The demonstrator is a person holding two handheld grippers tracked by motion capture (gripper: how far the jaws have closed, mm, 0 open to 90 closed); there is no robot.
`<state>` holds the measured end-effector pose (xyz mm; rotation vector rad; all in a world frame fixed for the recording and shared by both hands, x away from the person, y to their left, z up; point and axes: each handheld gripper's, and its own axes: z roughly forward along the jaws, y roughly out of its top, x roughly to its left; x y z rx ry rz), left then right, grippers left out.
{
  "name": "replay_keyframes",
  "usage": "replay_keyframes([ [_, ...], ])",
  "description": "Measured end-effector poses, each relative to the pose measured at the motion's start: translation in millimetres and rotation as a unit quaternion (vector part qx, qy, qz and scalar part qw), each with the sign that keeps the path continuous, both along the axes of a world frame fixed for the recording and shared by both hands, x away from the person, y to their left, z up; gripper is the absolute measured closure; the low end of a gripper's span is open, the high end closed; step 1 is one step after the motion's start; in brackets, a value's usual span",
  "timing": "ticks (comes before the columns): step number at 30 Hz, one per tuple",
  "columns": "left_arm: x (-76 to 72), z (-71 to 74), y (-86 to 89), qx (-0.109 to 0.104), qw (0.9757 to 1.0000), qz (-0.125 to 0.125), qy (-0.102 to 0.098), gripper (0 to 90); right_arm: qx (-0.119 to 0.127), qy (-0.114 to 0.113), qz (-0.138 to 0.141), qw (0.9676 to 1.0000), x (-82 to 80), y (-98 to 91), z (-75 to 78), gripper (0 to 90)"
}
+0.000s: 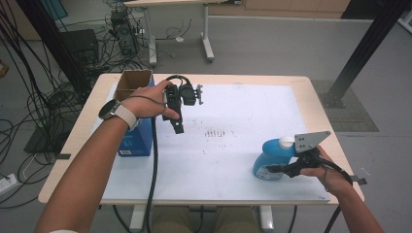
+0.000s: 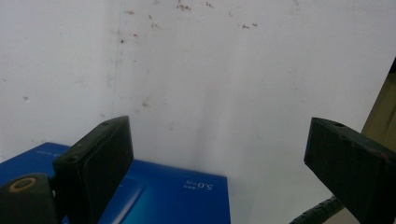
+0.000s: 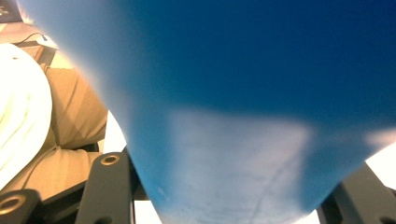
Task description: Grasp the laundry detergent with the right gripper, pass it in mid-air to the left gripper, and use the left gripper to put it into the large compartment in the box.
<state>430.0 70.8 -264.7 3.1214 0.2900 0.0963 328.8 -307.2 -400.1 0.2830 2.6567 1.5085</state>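
A blue bottle (image 1: 273,159) with a white cap is seen lying near the right front corner of the table (image 1: 311,97), on the white sheet (image 1: 243,141) that covers most of the tabletop. The bottle is clamped by the right gripper (image 1: 279,169), whose black jaws are pressed against both of its sides; in the right gripper view the blue body and a pale label (image 3: 233,158) are shown blurred, and no writing on it can be made out. The left gripper (image 1: 177,127) is held above the left rear part of the table with its jaws spread wide and nothing between them. Just beside it, at the left edge, a blue box (image 1: 138,141) is found, with an open brown carton (image 1: 133,82) behind it. On the blue box (image 2: 177,196) small white print is seen upside down, reading roughly "5.0"; the rest is too small to be read
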Motion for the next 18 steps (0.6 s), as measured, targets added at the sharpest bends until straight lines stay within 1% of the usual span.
replay_keyframes([
  [5, 0.0, -0.1, 1.0, -0.003, 1.0, 0.001, -0.001, 8.4, -0.001, 0.001, 0.0, 1.0, 0.3, 0.1, 0.3, 43.1],
  [18, 0.1, 1.1, 3.1, 0.001, 1.0, 0.002, 0.001, 8.5, -0.001, 0.002, 0.001, 1.0, 0.5, 0.2, 0.3, 43.0],
])
